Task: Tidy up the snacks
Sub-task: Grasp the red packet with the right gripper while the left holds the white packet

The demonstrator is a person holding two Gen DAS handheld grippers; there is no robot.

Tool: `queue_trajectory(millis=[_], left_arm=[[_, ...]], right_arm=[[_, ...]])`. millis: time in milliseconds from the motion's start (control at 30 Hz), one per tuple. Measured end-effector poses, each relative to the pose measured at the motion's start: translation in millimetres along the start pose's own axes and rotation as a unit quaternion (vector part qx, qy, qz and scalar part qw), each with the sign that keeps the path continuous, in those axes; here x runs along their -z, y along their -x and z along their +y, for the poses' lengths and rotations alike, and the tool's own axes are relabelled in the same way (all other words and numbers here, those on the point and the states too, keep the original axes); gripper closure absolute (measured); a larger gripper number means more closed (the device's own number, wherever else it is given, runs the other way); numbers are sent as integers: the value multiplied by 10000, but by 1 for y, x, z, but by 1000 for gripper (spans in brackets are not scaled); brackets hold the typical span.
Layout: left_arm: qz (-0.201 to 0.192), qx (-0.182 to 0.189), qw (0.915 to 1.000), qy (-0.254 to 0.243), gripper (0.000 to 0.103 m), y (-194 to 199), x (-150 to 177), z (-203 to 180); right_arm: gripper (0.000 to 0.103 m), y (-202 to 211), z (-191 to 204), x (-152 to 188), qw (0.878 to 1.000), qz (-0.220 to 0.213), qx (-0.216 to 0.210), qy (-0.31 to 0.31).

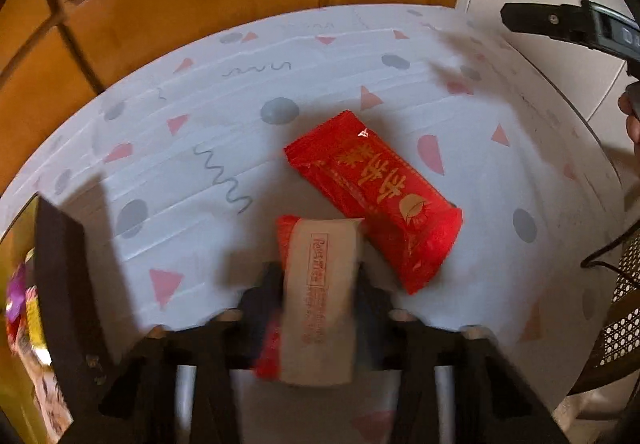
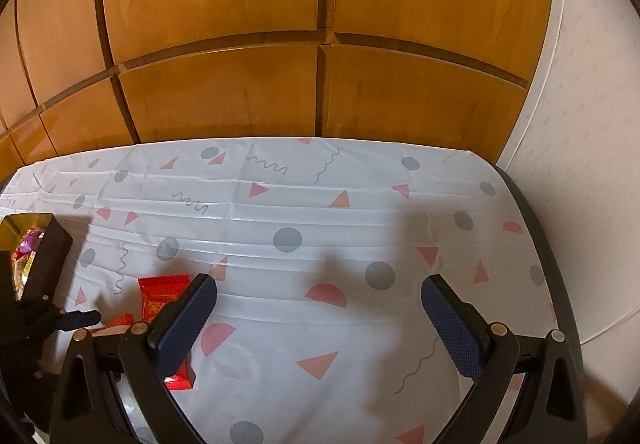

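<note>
Snack packet with tan back [image 1: 320, 296] pinched between the left gripper [image 1: 320, 284] pads, over the near part of the tablecloth [image 1: 248, 91]. Red packet [image 1: 376, 195] flat just beyond, touching or nearly so. Dark box [image 1: 60, 268] of snacks at the left edge. Right gripper [image 2: 320, 320] spread wide, empty, above bare cloth stretching clear to the wooden cabinet [image 2: 320, 23].
</note>
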State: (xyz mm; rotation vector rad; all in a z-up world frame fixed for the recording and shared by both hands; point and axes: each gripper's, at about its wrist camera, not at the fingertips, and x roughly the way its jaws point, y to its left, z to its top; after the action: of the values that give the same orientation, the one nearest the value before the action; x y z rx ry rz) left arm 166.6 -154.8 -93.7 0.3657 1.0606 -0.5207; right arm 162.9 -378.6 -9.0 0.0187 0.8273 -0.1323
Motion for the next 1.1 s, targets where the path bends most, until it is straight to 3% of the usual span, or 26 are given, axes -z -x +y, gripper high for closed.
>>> queue_trajectory(millis=[400,600,967,1100], left_arm=[[-619,-267,9971,361,70,32,72,-17],[-789,-268,9961,302,70,31,75,-17],[-908,-270,9950,318,70,30,79,-17],[-959,-259,9944,365,70,30,81,-17]], right_arm=[[0,-10,2,6,9995,299,-21,112],[0,-23,19,16,9961,688,-258,497],[6,-41,90,29,9753,1428,-1525,711],[9,-61,122,29,9732,1573,-1408,909]])
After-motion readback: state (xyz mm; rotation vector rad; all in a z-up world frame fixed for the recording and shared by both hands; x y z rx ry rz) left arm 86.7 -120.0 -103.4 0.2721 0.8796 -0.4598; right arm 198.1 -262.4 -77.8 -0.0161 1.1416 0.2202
